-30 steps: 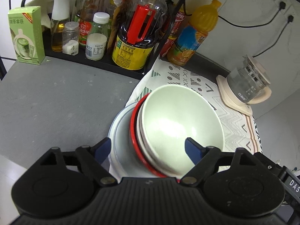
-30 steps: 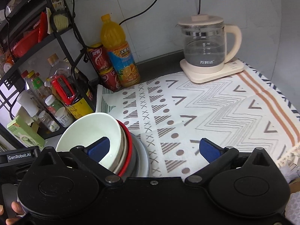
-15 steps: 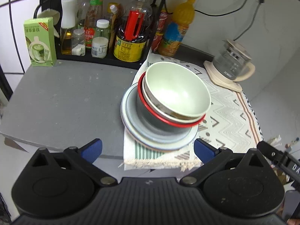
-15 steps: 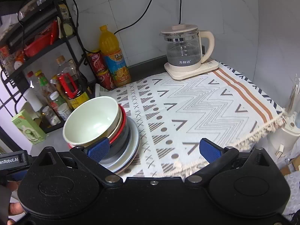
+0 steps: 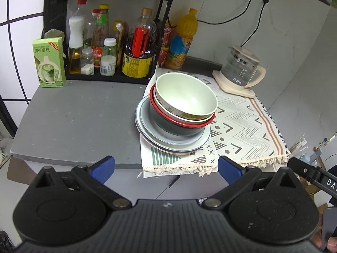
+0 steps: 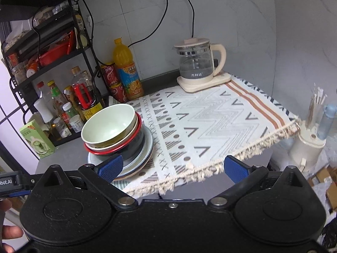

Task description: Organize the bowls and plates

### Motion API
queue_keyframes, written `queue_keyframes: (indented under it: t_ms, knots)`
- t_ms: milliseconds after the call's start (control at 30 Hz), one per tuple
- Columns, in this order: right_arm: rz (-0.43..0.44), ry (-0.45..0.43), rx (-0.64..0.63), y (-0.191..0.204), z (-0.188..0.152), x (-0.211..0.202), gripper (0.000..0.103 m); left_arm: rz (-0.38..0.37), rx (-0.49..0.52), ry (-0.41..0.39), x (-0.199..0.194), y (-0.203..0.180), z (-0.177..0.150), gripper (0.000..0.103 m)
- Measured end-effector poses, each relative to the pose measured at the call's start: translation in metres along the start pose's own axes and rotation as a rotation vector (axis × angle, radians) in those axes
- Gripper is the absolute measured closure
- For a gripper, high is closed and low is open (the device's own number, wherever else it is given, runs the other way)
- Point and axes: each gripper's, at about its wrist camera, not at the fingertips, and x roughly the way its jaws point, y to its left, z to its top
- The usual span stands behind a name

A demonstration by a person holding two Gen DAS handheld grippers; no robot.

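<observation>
The stack of dishes stands on the grey surface (image 5: 80, 118), at the left edge of the patterned cloth (image 5: 242, 126) and partly on it. At the bottom lie the plates (image 5: 168, 143) — a grey-blue one on top, with a pinkish rim showing beneath. On them sits a dark bowl with a red rim (image 5: 177, 126), then a white bowl (image 5: 168, 109), and in that a pale green bowl (image 5: 186, 97), tilted slightly toward the rack.

Both tools are held back from the surface, off its front edge, and neither touches the dishes. The left tool (image 5: 166, 168) is spread wide, its blue pads (image 5: 103, 167) empty, with the stack beyond and between them. The right tool (image 6: 172, 167) is likewise spread wide and empty; in its view the left pad (image 6: 111, 167) overlaps the near rim of the plates, though whether it is close to them cannot be told.

Behind the stack a black rack (image 5: 109, 78) holds sauce and oil bottles, with a green carton (image 5: 49, 63) just beside it on the surface. An orange juice bottle (image 6: 127, 71) and red cans (image 6: 110, 76) stand by the wall. A glass kettle (image 6: 198, 63) rests on its base at the far corner of the cloth.
</observation>
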Motion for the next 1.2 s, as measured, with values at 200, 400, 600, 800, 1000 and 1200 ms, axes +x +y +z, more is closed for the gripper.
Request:
queue_keyframes:
  t_ms: [200,400,600,800,1000,1200]
  knots:
    - [-0.022,-0.031,-0.019,0.001,-0.007,-0.021,0.000,-0.010,0.027,-0.017,-0.020,0.000,-0.007,0.000]
    - [-0.019,-0.058,-0.014,0.000,-0.012,-0.041,0.000,-0.021,0.064,-0.038,-0.038,-0.001,-0.016,0.000]
    - [0.005,-0.060,-0.032,0.004,-0.016,-0.059,0.000,-0.023,0.066,-0.057,-0.053,0.002,-0.020,0.000]
    - [0.022,-0.068,-0.054,0.014,-0.018,-0.072,0.000,-0.016,0.092,-0.077,-0.069,0.003,-0.022,0.000]
    - [0.036,-0.064,-0.079,0.022,-0.024,-0.077,0.000,-0.008,0.093,-0.091,-0.079,0.008,-0.023,0.000]
    - [0.039,-0.054,-0.090,0.027,-0.029,-0.075,0.000,-0.002,0.089,-0.091,-0.080,0.014,-0.021,0.000]
